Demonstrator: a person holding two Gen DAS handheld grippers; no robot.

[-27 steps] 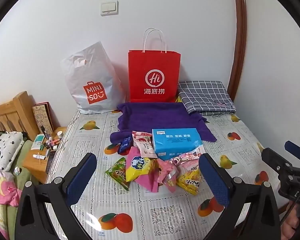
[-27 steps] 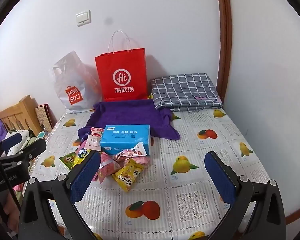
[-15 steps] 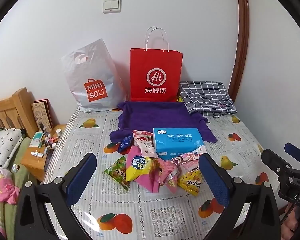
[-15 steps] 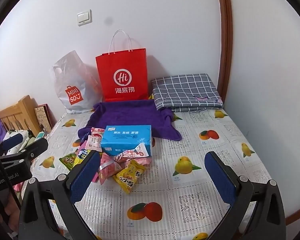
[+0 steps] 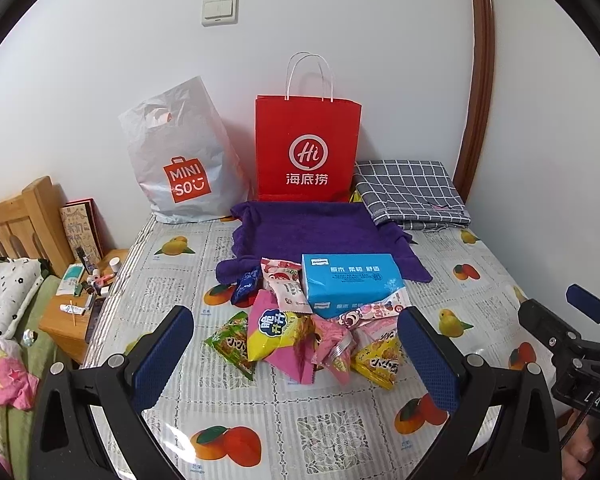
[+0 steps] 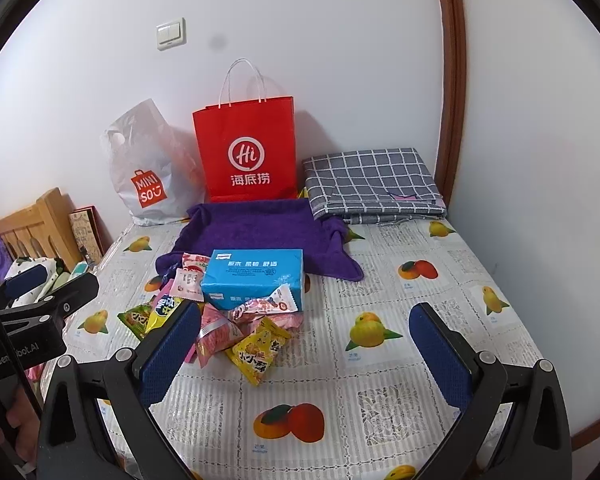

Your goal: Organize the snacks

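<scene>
A pile of snack packets point(image 5: 300, 336) lies mid-table in front of a blue tissue box point(image 5: 350, 282); the pile point(image 6: 236, 328) and the box point(image 6: 254, 276) also show in the right wrist view. It holds green, yellow, pink and blue packets. My left gripper point(image 5: 296, 360) is open and empty, held above the table's near edge facing the pile. My right gripper point(image 6: 304, 354) is open and empty, to the right of the pile. A red paper bag point(image 5: 307, 152) and a white MINISO bag point(image 5: 182, 160) stand at the back wall.
A purple towel point(image 5: 312, 232) lies behind the box. A folded checked cloth point(image 5: 410, 192) sits at the back right. The fruit-print tablecloth point(image 5: 324, 432) covers the table. A wooden nightstand point(image 5: 76, 312) with small bottles and a bed stand to the left.
Both grippers have drifted slightly; the view shifted a little. Nothing on the table moved.
</scene>
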